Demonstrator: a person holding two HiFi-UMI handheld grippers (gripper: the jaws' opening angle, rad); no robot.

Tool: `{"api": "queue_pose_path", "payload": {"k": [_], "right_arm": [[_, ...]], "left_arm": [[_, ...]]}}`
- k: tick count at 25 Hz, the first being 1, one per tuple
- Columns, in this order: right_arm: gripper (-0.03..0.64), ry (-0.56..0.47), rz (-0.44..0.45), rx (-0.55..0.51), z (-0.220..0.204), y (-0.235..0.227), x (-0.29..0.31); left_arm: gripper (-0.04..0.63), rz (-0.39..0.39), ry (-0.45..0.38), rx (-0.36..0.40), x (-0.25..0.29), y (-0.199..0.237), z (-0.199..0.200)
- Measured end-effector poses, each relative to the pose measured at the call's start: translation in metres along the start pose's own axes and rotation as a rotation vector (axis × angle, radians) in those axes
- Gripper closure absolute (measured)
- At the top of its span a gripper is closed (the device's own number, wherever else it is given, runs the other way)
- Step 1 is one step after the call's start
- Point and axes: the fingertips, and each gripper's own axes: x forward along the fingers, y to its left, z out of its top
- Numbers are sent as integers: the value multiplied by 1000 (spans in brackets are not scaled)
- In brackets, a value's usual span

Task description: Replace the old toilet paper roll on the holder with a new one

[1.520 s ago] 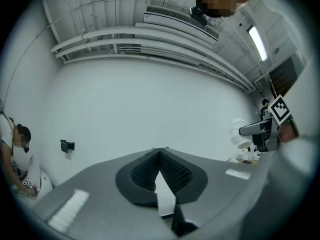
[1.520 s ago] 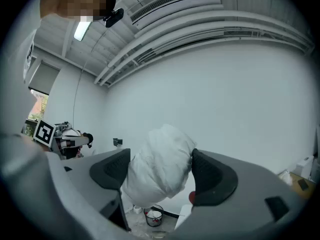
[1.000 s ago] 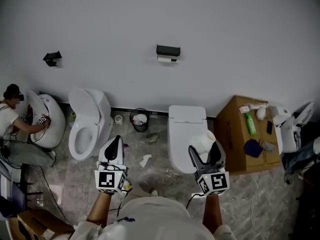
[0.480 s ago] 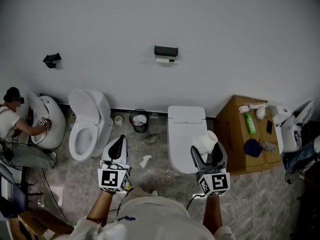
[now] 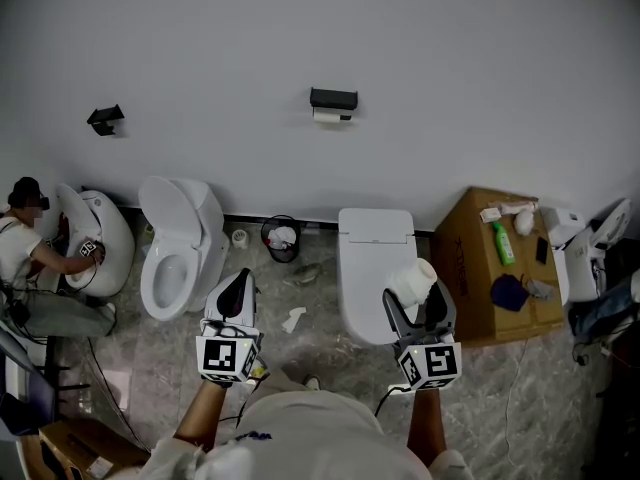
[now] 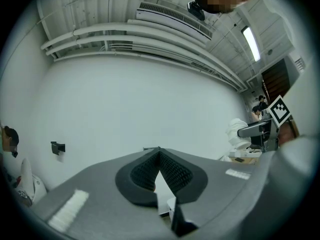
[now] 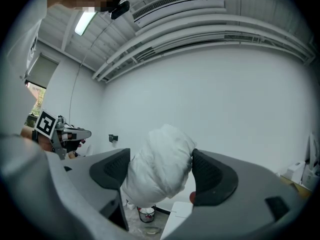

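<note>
**New roll pinched in the right gripper, left gripper closed on nothing**

In the head view the right gripper [image 5: 414, 301] sits low and right of centre. Its jaws are spread around a white toilet paper roll [image 5: 412, 281] and press on it from both sides. The right gripper view shows the same grip close up: the roll fills the gap between the two dark pads, and its wrapping looks rumpled and soft (more crushed bundle than neat cylinder).

The left gripper [image 5: 232, 286] is low and left of centre, and its jaws are pressed together. In the left gripper view the ribbed pads meet at the tips with nothing between them.

The black holder [image 5: 334, 98] is mounted on the white wall in the upper middle of the frame, well apart from both grippers. A strip of white paper [image 5: 330, 116] shows just under it. A second black wall fitting [image 5: 104, 117] sits at the upper left.

Below the holder a toilet with its lid down [image 5: 375, 230] stands against the wall, and the held roll overlaps its right edge in the picture. Left of it is a small dark bin [image 5: 281, 238], then a toilet with its lid raised [image 5: 178, 230]. At the right stands a cardboard box [image 5: 462, 268] with a green bottle [image 5: 501, 245] lying on top. At the far left edge a person [image 5: 22, 253] crouches beside another toilet.
</note>
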Motion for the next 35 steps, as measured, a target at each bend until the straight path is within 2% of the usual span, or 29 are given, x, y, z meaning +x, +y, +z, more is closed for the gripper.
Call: {"api": "queue_pose_path", "payload": {"k": [6,16,22,26,35], "right_arm": [[229,1,11,-23,-1,1,-4],[229,78,38,23,-35,1,10],[229,68,32,19,-30,-11,39],[229,54,37,12,-23,-15,70],[229,60,28,14,-11,-19,145]], "left_arm": [[594,16,8,10,-5,-1,0],[594,36,92,15,-4,1,-21],[594,35,21,-16,26,9,-13],[594,35,-17,-10,54,19,-4],[594,13,2,-31,124,63,-10]]}}
